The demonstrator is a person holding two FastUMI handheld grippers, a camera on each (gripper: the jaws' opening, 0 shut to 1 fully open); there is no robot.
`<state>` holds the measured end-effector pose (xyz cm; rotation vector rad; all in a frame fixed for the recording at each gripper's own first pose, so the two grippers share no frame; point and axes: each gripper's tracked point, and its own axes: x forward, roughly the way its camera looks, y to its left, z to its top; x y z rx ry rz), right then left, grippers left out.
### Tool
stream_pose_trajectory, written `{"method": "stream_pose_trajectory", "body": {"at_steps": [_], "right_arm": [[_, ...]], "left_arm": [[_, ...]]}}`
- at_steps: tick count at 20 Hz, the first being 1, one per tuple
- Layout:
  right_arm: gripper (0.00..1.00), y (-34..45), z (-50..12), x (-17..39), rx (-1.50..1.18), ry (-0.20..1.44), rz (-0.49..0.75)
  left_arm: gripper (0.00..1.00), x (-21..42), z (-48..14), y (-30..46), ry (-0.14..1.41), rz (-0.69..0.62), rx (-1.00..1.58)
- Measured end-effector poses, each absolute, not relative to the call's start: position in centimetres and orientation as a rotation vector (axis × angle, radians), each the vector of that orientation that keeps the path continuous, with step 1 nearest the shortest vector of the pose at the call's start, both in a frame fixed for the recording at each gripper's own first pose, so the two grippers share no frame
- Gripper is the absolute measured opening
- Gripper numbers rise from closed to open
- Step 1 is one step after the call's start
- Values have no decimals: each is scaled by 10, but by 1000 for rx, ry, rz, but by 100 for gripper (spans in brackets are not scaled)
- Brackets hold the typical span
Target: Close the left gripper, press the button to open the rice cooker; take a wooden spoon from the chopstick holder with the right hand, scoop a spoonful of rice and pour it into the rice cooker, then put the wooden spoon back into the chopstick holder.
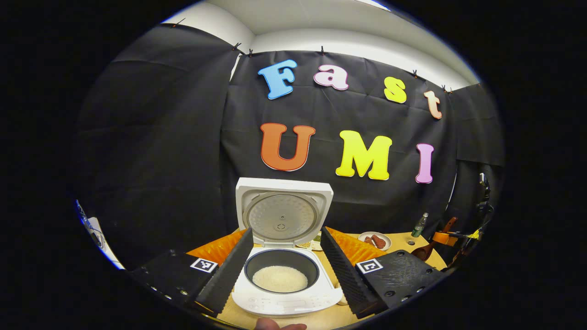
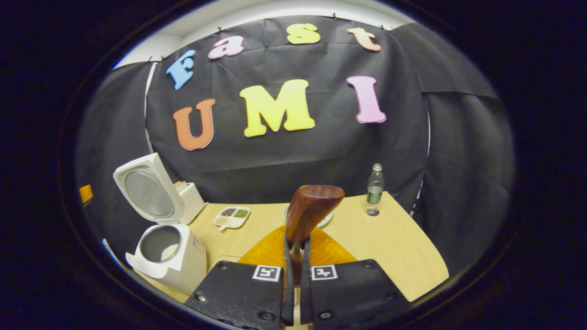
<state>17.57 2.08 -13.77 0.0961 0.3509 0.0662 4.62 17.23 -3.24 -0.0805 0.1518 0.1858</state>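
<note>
Fingers [image 2: 293, 256] tight on wooden spoon [image 2: 312, 206]

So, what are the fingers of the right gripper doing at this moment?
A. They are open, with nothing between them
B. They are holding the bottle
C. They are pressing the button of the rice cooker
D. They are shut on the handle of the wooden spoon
D: in the right gripper view the right gripper has both fingers pressed on the handle of the wooden spoon, whose bowl rises above them; the bottle stands apart on the table.
</note>
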Motion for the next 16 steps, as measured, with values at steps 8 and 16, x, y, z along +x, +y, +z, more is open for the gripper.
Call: {"method": "stream_pose_trajectory", "body": {"at_steps": [8,16], "right_arm": [[11,82,-230,176,-172,447,87],[11,93,-290,175,-317,520,73]], "left_arm": [[95,28,-54,218,192,208,-112],[95,9,-66,251,231,264,-126]]}}
